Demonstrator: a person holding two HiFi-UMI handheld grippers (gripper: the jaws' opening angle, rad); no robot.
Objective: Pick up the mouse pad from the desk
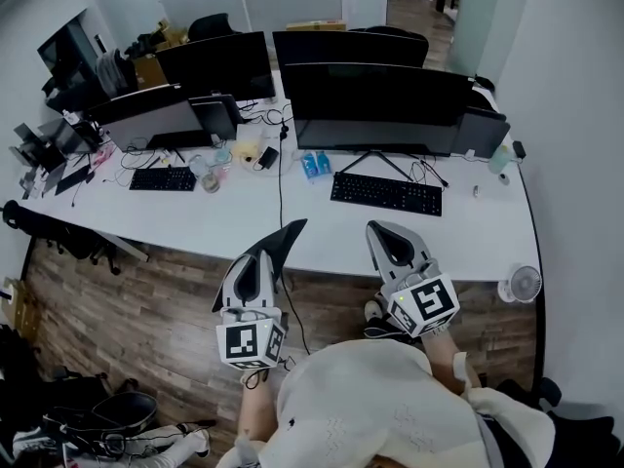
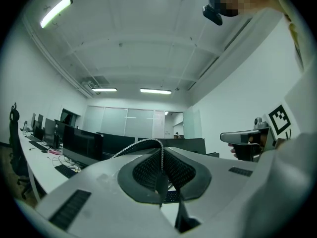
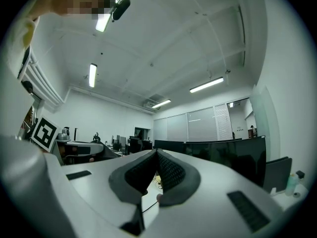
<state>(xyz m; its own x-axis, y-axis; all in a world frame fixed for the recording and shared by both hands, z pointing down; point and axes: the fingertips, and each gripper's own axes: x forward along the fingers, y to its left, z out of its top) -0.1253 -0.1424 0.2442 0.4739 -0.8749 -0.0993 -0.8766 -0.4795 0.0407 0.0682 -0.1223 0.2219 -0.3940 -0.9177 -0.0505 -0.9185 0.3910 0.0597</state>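
The dark mouse pad (image 1: 285, 240) hangs over the near edge of the white desk (image 1: 214, 224), pinched in the left claw (image 1: 258, 259) — its woven edge shows only in the left gripper view. The right claw (image 1: 386, 237) — pressed together, empty — hovers alongside.

Mouse pad (image 1: 286, 240) in left claw (image 1: 259, 259), over desk (image 1: 234, 220) front edge.
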